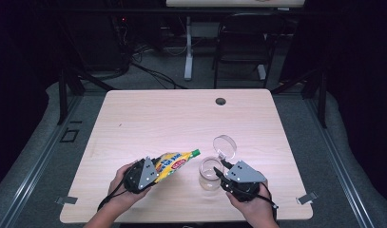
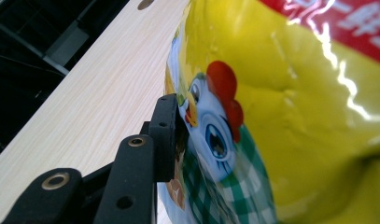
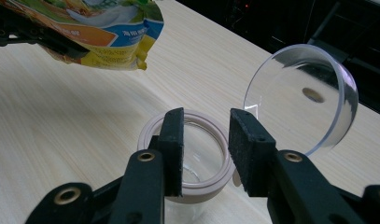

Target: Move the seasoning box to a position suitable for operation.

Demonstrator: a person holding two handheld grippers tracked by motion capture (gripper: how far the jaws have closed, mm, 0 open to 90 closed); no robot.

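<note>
A yellow snack bag (image 1: 174,163) with a green top edge hangs tilted over the table's front, and my left gripper (image 1: 159,170) is shut on its lower end. In the left gripper view one black finger (image 2: 166,130) presses the bag (image 2: 290,107) on its cartoon chicken; the other finger is hidden behind the bag. A clear glass jar (image 1: 209,175) with a pale seal ring (image 3: 148,133) stands beside it, its round clear lid (image 3: 302,95) swung up and open. My right gripper (image 3: 206,128) stands open just above the jar's near rim, with nothing between its pads.
The light wooden table (image 1: 158,114) has a cable hole (image 1: 220,101) near its far edge. Behind the table are a black folding chair (image 1: 243,42), a white desk leg (image 1: 188,47) and cables on the floor. The table's front edge lies close under both hands.
</note>
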